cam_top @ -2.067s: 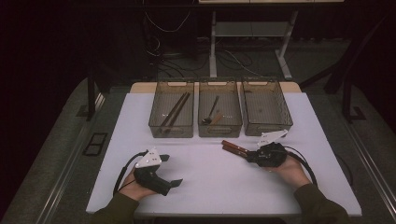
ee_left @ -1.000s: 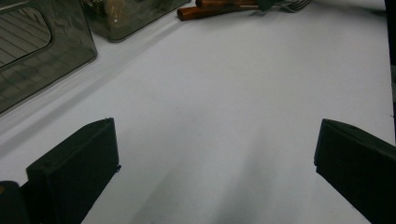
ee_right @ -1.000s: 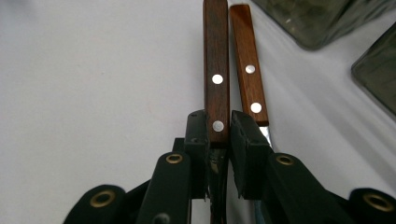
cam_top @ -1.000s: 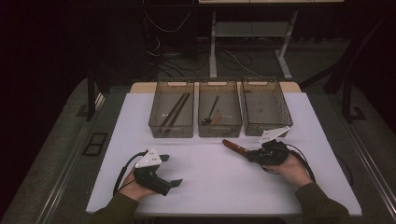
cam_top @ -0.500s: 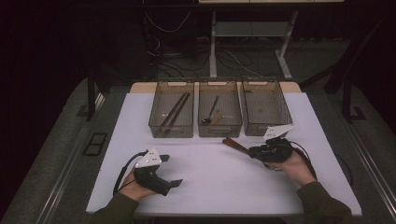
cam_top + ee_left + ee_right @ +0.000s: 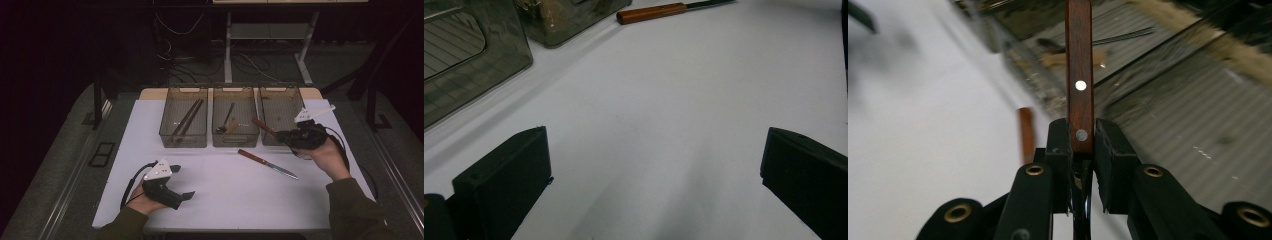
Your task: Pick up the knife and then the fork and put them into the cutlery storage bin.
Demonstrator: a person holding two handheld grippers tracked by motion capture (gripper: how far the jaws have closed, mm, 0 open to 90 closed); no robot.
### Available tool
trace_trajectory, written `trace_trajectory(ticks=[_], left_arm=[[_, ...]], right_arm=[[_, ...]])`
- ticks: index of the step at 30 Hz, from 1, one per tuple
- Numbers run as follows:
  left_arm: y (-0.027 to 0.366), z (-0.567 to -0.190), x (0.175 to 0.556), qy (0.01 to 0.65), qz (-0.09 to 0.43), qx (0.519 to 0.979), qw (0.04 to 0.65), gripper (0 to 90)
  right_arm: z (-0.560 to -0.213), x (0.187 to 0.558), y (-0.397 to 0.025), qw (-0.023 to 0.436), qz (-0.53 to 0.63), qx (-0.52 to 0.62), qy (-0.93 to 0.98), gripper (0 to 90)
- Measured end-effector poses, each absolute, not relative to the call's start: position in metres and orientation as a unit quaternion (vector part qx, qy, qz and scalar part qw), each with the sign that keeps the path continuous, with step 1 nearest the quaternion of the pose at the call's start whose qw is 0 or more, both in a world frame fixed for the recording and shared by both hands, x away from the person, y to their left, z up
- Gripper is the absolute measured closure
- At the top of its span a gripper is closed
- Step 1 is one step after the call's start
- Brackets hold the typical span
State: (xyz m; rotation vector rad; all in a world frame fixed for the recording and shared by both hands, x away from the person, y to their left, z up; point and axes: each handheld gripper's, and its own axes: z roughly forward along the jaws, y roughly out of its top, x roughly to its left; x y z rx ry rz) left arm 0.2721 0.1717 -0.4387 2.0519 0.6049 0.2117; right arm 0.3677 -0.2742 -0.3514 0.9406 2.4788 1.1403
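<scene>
Tongs first: my right gripper (image 6: pixel 285 134) is pinching a wooden-handled knife (image 6: pixel 1079 75) by its handle, jaws pressed on either side of the wood just below the second rivet, and it's hanging near the far right corner of the tabletop (image 6: pixel 225 195), right at the front wall of the right bin (image 6: pixel 280 107). In the high view the handle pokes out of the jaws up and to the left, toward the gap between the middle bin (image 6: pixel 235 122) and the right one, so the long axis runs diagonally, and the free end of the handle already sits over the bin's near wall. I can't see the blade past the jaws, so can't say how it hangs. My guess is the drop goes in that right bin, which lies just beyond and slightly right of the tip, so I'd need to swing the long axis round to line up with the bin's length. My left gripper (image 6: pixel 181 194) is spread wide, nothing between the jaws, resting near the front left corner. A second knife (image 6: pixel 267 163) lies flat mid-tabletop, handle toward the bins, blade pointing to the front right, closer to my right hand. The left bin (image 6: pixel 182 122) holds chopsticks.
</scene>
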Motion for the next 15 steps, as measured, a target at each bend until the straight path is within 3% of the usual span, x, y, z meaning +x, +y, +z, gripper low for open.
trace_trajectory(ticks=[7, 15], left_arm=[[0.171, -0.440, 0.272, 0.248, 0.085, 0.844, 0.469, 0.0], [0.170, -0.438, 0.274, 0.261, 0.082, 0.845, 0.459, 0.0]], right_arm=[[-0.334, 0.407, -0.285, 0.154, 0.368, 0.359, 0.844, 77.9], [-0.345, 0.449, -0.297, 0.163, 0.342, 0.404, 0.833, 77.8]])
